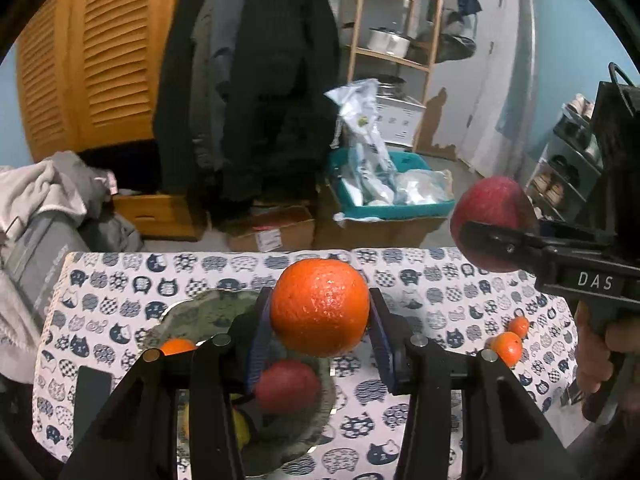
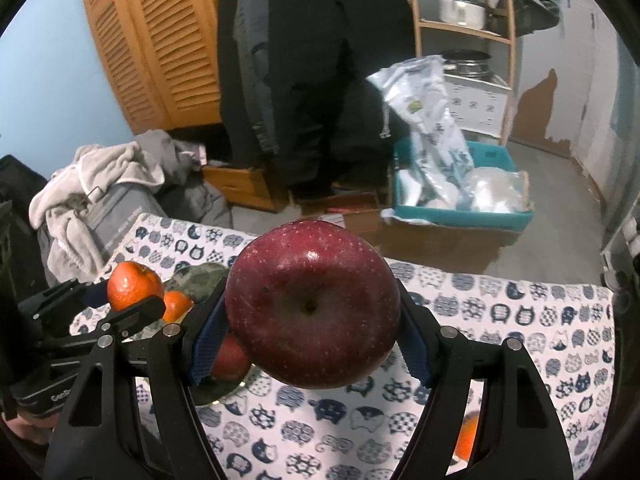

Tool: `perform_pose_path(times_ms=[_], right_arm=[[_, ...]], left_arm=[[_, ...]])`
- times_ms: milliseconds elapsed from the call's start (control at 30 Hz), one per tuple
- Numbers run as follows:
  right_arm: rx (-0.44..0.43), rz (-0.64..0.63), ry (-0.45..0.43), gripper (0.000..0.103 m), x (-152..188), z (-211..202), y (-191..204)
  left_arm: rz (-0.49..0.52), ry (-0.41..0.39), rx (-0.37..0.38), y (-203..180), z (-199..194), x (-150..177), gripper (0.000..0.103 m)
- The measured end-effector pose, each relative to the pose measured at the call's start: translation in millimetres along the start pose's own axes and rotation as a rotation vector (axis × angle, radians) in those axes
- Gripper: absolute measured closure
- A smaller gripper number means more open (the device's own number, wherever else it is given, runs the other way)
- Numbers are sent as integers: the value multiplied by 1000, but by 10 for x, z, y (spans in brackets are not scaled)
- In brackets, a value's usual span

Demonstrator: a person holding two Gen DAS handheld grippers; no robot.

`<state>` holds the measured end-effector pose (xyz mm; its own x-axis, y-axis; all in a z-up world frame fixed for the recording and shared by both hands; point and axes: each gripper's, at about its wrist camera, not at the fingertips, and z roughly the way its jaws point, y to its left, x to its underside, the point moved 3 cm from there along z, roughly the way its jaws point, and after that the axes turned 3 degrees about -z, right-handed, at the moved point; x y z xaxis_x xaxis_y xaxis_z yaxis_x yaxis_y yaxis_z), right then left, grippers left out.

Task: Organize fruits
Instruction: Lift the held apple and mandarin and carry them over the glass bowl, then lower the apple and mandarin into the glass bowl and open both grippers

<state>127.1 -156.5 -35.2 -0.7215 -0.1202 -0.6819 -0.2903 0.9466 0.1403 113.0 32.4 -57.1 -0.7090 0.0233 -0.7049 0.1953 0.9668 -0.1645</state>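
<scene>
My left gripper [image 1: 320, 300] is shut on a large orange [image 1: 320, 320], held above a grey-green plate [image 1: 200, 308]. On the plate lie a small orange [image 1: 176, 346], a red apple [image 1: 286, 386] and a yellow fruit [image 1: 240, 428], partly hidden by my fingers. My right gripper [image 2: 314, 320] is shut on a big red apple [image 2: 312, 280], above the cat-print tablecloth [image 2: 500, 312] and to the right of the plate [image 2: 200, 276]. In the left wrist view the held apple [image 1: 494, 208] hangs at the right. Two tangerines [image 1: 508, 346] lie on the cloth under it.
Another tangerine [image 2: 468, 436] shows behind my right finger. Past the table's far edge stand cardboard boxes [image 1: 272, 232], a teal bin [image 1: 392, 204] of bags, hanging coats [image 1: 260, 80] and a wooden shelf [image 1: 396, 20]. A grey suitcase [image 2: 112, 208] with clothes stands at the left.
</scene>
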Motion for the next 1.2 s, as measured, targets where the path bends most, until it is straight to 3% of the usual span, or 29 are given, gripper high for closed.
perform_pose_path(times_ms=[567,1200], right_arm=[[-89,-81,116,28,-14,894,717],[-148,-120,297,28,368,1771,1049]], left_arm=[[-157,74,-97,938,194,253,57],[-232,159,-168,1405,432,559,57]])
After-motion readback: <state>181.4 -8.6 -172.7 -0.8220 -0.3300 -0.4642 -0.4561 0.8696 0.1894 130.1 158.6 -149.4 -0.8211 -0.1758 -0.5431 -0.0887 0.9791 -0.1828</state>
